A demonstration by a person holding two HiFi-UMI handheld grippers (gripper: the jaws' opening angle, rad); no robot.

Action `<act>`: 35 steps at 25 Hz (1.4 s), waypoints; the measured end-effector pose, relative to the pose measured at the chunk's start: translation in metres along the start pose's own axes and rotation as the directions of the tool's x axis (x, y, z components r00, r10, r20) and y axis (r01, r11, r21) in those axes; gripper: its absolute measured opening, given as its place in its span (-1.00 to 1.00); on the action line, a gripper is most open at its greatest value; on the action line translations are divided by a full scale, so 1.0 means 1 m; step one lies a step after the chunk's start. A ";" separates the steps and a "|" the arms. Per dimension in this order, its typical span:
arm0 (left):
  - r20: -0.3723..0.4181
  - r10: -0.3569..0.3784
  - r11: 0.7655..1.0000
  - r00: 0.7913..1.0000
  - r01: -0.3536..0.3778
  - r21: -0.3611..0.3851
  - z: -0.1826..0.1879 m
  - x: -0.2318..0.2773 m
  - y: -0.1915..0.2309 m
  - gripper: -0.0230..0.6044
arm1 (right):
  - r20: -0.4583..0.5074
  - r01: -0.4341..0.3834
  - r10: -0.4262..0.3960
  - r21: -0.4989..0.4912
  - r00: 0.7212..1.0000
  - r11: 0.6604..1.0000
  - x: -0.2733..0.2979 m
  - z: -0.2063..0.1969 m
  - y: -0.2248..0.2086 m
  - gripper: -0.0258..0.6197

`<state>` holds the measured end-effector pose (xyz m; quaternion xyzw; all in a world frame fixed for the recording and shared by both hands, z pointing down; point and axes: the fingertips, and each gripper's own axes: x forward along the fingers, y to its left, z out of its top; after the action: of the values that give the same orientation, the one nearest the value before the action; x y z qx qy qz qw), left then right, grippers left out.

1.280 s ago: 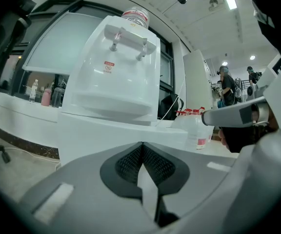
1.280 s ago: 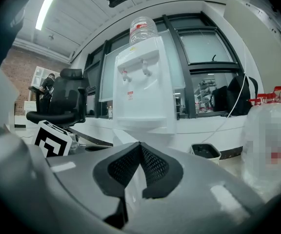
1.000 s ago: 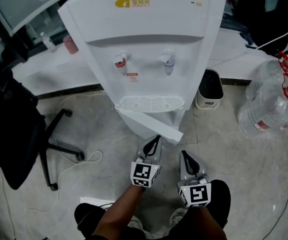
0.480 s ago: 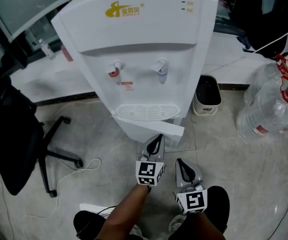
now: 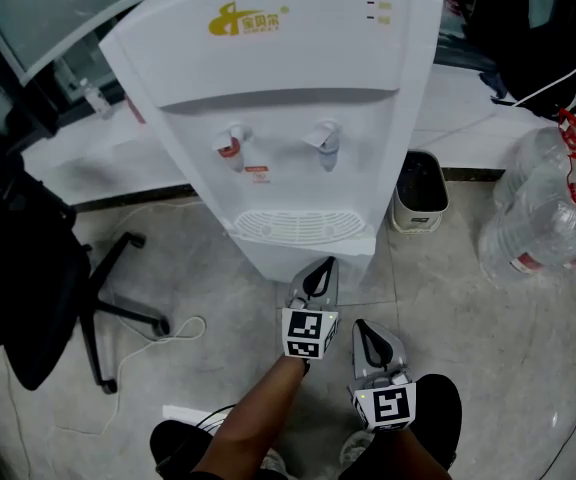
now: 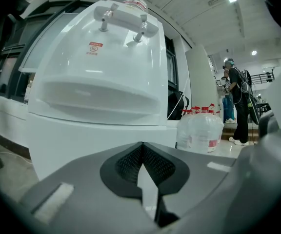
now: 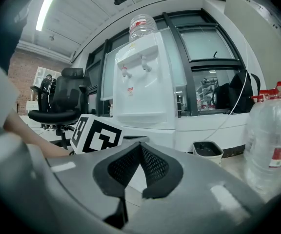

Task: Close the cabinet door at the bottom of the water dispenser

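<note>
Two grippers are held low and close to the base of the water dispenser (image 5: 288,118). The left gripper (image 5: 322,266) is carried on a bare forearm (image 5: 253,418) that reaches forward and down; its fingers are pressed together with nothing between them, and the tips point at the cabinet door (image 5: 268,253) just below the drip grille. The door lies flush with the dispenser body; whether the tips actually touch it cannot be told. The right gripper (image 5: 361,326) sits just beside the left one and further back from the dispenser, over the floor (image 5: 468,348), its fingers likewise closed on nothing. An inverted bottle (image 7: 143,26) stands in the top of the dispenser. A waste bin (image 5: 420,190) with a dark liner stands against the dispenser's right side; its contents cannot be made out. Large clear water bottles (image 5: 543,218) stand grouped on the floor to the right, well apart from both grippers.
</note>
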<state>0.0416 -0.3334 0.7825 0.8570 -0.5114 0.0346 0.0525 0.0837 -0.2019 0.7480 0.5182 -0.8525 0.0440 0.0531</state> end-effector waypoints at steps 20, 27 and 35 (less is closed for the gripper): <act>-0.007 0.014 1.000 1.000 -0.014 -0.006 -0.009 0.005 0.018 -0.87 | -0.014 -0.018 0.018 -0.032 1.000 0.999 0.003 -0.002 0.012 -0.91; 0.024 0.028 0.998 0.999 -0.027 -0.050 -0.003 -0.031 0.022 -0.87 | -0.011 -0.026 0.025 -0.046 1.000 0.999 0.009 -0.002 0.021 -0.91; 0.027 0.012 0.999 1.000 -0.013 0.049 0.006 -0.091 0.025 -0.87 | 0.012 -0.024 0.025 -0.053 1.000 0.998 0.014 0.004 0.034 -0.91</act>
<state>-0.0235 -0.2663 0.7678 0.8553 -0.5163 0.0361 0.0244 0.0474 -0.1992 0.7449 0.5063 -0.8600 0.0191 0.0609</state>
